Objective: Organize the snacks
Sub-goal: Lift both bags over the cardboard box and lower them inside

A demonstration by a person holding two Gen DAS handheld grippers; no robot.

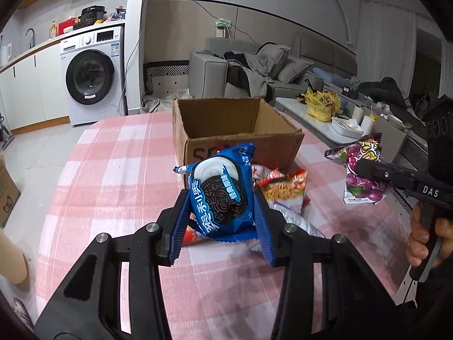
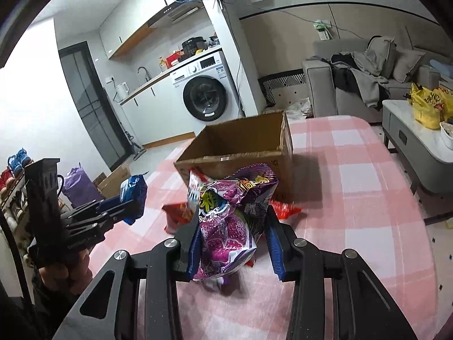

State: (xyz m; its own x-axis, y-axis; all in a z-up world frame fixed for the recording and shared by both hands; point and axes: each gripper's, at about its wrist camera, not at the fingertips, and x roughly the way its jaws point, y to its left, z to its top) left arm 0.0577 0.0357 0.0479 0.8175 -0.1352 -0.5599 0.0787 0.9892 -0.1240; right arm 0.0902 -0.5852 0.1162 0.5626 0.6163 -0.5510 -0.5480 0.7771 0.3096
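In my left gripper (image 1: 220,198) I have the blue Oreo packet (image 1: 220,195), its blue-ribbed fingers (image 1: 262,221) pressed against both sides of the pack so the jaws stand only as far apart as the packet is thick. The packet sits upright between them, raised above the table, with the cookie print facing the left wrist camera. From the right wrist view I see that same packet (image 2: 134,195) edge-on at the tip of the left gripper (image 2: 127,209), off to the left of the box.

My right gripper (image 2: 233,226) is closed on the purple snack bag (image 2: 226,223); the bag is crumpled where the fingers (image 2: 195,243) squeeze it, and its top flares out above them. In the left wrist view the purple bag (image 1: 359,170) hangs from the right gripper (image 1: 365,167) in the air, to the right of the box, with my hand (image 1: 424,235) on the grip below it.

Beyond both packets stands the open cardboard box (image 1: 243,141), on the pink checked tablecloth (image 1: 113,170). I can see its bare inner walls but not its floor. Against its near wall lies a small heap of other snack packets (image 1: 283,189), red and orange ones among them, touching the box and each other.

Past the table are a washing machine (image 1: 92,76), a grey sofa (image 1: 254,68) with clothes piled on it, and a low white table carrying a yellow bag (image 1: 322,104).
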